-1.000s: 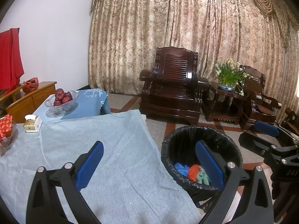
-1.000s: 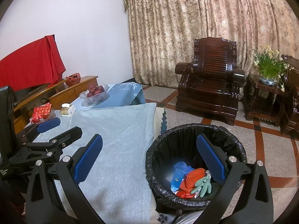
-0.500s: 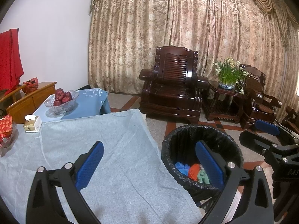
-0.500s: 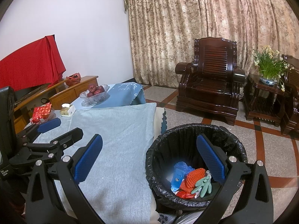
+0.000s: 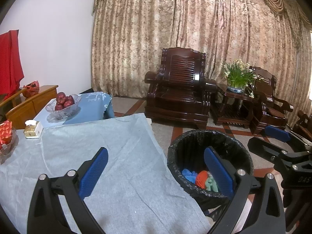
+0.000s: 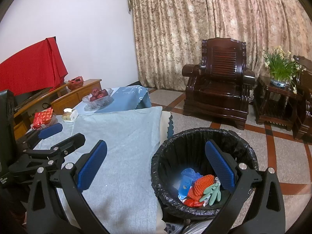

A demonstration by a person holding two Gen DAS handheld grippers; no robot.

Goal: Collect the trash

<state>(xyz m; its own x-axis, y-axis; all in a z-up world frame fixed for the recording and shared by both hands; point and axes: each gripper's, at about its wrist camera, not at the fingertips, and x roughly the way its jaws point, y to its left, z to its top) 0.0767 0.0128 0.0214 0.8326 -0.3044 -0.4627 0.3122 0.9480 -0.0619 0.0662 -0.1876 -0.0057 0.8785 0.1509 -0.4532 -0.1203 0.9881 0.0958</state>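
Note:
A round bin with a black liner (image 5: 195, 142) (image 6: 175, 146) stands on the floor beside the table's right edge. Inside lie a blue wrapper (image 6: 186, 183), an orange ribbed piece (image 6: 200, 185), a green glove (image 6: 213, 193) and a red scrap (image 6: 192, 202). My left gripper (image 5: 156, 172) is open and empty over the table's right edge. My right gripper (image 6: 158, 167) is open and empty, with its right finger over the bin. Each gripper also shows in the other's view, the right one (image 5: 280, 142) and the left one (image 6: 52, 138).
The table carries a grey-blue cloth (image 5: 97, 146) (image 6: 120, 136). At its far end are a glass bowl of red fruit (image 5: 64, 104), a small white and gold box (image 5: 33, 129) and a red packet in a dish (image 6: 42, 117). Dark armchairs (image 5: 181, 89) and a plant table (image 5: 237, 85) stand beyond.

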